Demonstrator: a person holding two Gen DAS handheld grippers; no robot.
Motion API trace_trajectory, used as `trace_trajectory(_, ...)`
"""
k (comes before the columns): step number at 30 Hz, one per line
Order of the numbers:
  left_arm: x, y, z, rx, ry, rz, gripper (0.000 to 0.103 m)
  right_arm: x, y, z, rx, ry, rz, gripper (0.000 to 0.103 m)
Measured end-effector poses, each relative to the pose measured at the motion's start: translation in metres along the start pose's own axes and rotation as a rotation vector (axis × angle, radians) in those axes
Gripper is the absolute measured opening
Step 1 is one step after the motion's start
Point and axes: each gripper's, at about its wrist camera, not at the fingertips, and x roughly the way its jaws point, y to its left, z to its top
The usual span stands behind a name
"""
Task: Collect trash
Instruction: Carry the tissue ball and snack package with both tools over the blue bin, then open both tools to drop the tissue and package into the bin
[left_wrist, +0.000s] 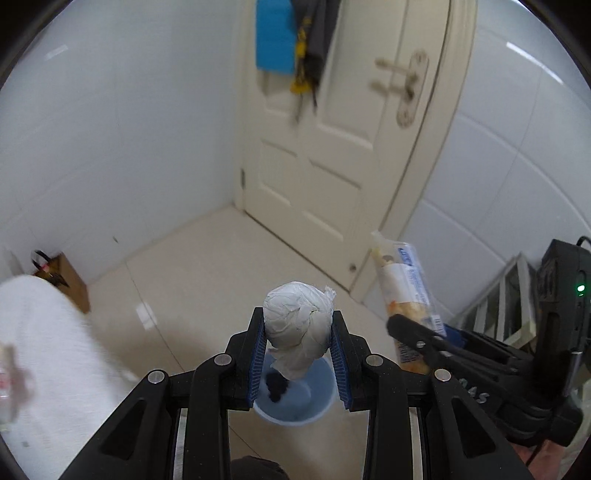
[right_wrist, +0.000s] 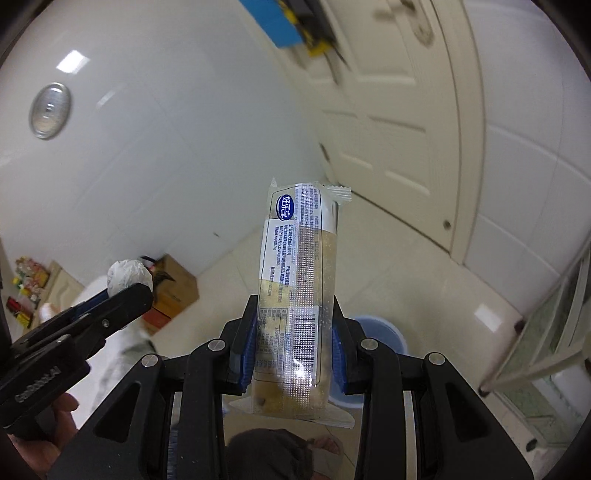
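On the left, a brown box (left_wrist: 62, 282) is set against the white wall, out of the way. In the middle, a ball of white paper (left_wrist: 298, 320) is squeezed tight between the blue pads of the left gripper (left_wrist: 299, 345), so it cannot fall. It is held right over the blue bin (left_wrist: 295, 400) on the floor, likely so it can be dropped in. To the right, a long snack wrapper (right_wrist: 295, 302) is clamped upright in the right gripper (right_wrist: 293, 349), above the same bin, by the closed door (left_wrist: 314, 147).
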Motion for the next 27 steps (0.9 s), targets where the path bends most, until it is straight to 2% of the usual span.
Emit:
trace_trajectory(7,0.096,0.004,0.033,0.013,0.14,-0.017,0.029,0.061,-0.042,-0.007,0.049,0.111,-0.052,0.033)
trace_trajectory(13,0.152,0.004,0.053,0.034,0.215,-0.036,0.034,0.095,-0.058,-0.015,0.074,0.175,-0.072,0.035)
trace_trajectory(14,0.16,0.007,0.057,0.036,0.227,-0.027,0.043,0.103,-0.063,-0.016,0.09,0.196,-0.072,0.036)
trace_trajectory(15,0.167,0.008,0.062,0.042,0.236,-0.003,0.063,0.107,-0.066,-0.018,0.097,0.205,-0.078,0.036)
trace_trajectory(17,0.173,0.011,0.068,0.045,0.226,0.018,0.08,0.113,-0.072,-0.021,0.116,0.218,-0.093,0.037)
trace_trajectory(18,0.174,0.013,0.072,0.047,0.214,0.025,0.086,0.114,-0.075,-0.023,0.124,0.222,-0.094,0.044)
trace_trajectory(19,0.174,0.014,0.074,0.054,0.212,0.039,0.09,0.115,-0.076,-0.024,0.126,0.224,-0.098,0.059)
trace_trajectory(20,0.177,0.015,0.078,0.06,0.215,0.052,0.094,0.114,-0.076,-0.024,0.128,0.222,-0.108,0.066)
trace_trajectory(21,0.177,0.016,0.079,0.059,0.211,0.053,0.094,0.112,-0.077,-0.025,0.134,0.214,-0.123,0.077)
trace_trajectory(23,0.178,0.017,0.084,0.056,0.206,0.064,0.094,0.11,-0.077,-0.026,0.143,0.211,-0.129,0.079)
trace_trajectory(24,0.178,0.019,0.087,0.053,0.205,0.071,0.094,0.11,-0.077,-0.026,0.145,0.21,-0.133,0.085)
trace_trajectory(25,0.177,0.021,0.091,0.048,0.2,0.079,0.094,0.11,-0.077,-0.026,0.145,0.208,-0.141,0.097)
trace_trajectory(26,0.171,0.021,0.087,0.045,0.194,0.083,0.094,0.108,-0.076,-0.026,0.144,0.203,-0.149,0.103)
trace_trajectory(27,0.168,0.022,0.089,0.041,0.185,0.086,0.094,0.104,-0.074,-0.026,0.141,0.2,-0.156,0.103)
